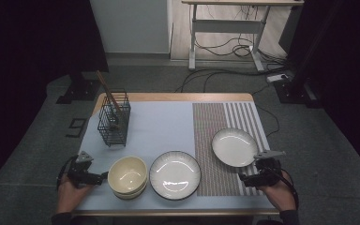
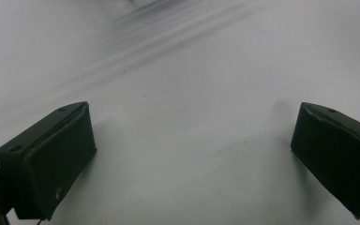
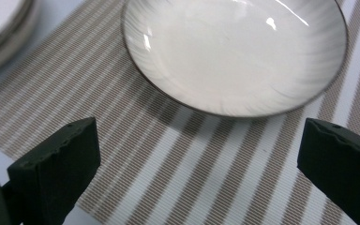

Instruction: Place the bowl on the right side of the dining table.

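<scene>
My left gripper (image 1: 102,176) rests at the front left of the table, open, its jaws pointing at a stack of cream bowls (image 1: 128,175). In the left gripper view the gripper (image 2: 192,115) has its jaws wide apart over a bare pale surface. My right gripper (image 1: 242,178) sits at the front right, open, just in front of a white plate (image 1: 234,146) on a striped placemat (image 1: 215,140). In the right gripper view the gripper (image 3: 199,129) holds nothing, and the white plate (image 3: 234,51) lies just beyond the jaws on the placemat (image 3: 183,183).
A dark-rimmed plate (image 1: 175,175) lies at front centre; its rim (image 3: 0,33) shows in the right gripper view. A wire basket (image 1: 114,122) with wooden sticks (image 1: 108,91) stands at back left. A desk frame and cables lie on the floor behind.
</scene>
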`<state>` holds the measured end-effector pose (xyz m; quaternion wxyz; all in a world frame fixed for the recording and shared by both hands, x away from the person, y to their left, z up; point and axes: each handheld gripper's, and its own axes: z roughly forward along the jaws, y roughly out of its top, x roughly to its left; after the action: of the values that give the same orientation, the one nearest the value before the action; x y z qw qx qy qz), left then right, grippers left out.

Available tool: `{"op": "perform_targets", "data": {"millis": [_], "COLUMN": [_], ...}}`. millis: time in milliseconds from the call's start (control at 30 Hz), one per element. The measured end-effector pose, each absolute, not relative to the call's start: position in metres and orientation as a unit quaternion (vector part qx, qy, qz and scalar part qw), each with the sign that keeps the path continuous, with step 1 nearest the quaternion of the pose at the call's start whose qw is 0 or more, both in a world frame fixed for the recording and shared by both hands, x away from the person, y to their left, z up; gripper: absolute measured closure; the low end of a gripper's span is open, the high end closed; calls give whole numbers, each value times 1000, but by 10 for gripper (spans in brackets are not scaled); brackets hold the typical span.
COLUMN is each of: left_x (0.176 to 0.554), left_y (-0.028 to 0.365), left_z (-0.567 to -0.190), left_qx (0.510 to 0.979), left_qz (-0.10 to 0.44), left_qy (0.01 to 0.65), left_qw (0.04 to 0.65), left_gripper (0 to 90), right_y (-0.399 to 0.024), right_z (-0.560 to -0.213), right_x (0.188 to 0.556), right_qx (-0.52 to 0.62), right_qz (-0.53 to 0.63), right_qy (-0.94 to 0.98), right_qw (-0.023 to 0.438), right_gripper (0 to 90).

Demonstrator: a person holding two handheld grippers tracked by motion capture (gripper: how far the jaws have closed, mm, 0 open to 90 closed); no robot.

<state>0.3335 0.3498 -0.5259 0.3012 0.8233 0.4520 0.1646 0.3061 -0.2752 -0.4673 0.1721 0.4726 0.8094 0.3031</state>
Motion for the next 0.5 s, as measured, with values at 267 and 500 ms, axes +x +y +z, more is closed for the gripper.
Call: {"op": "perform_targets", "data": {"millis": [267,500], "left_x": [334,334], "left_y": [350,350], "left_z": [-526,-526], "left_qx": [823,823], "left_qz": [165,165], "left_qy": [452,452], "left_qw": [301,301], "left_gripper": [0,0], "right_y": [-258,-240], "right_z": [-455,-448], "right_x": [305,305], "right_qx": [452,428], "right_qz": [325,333], "right_qy": [814,824], "right_qw": [166,161], "right_gripper": [0,0]}}
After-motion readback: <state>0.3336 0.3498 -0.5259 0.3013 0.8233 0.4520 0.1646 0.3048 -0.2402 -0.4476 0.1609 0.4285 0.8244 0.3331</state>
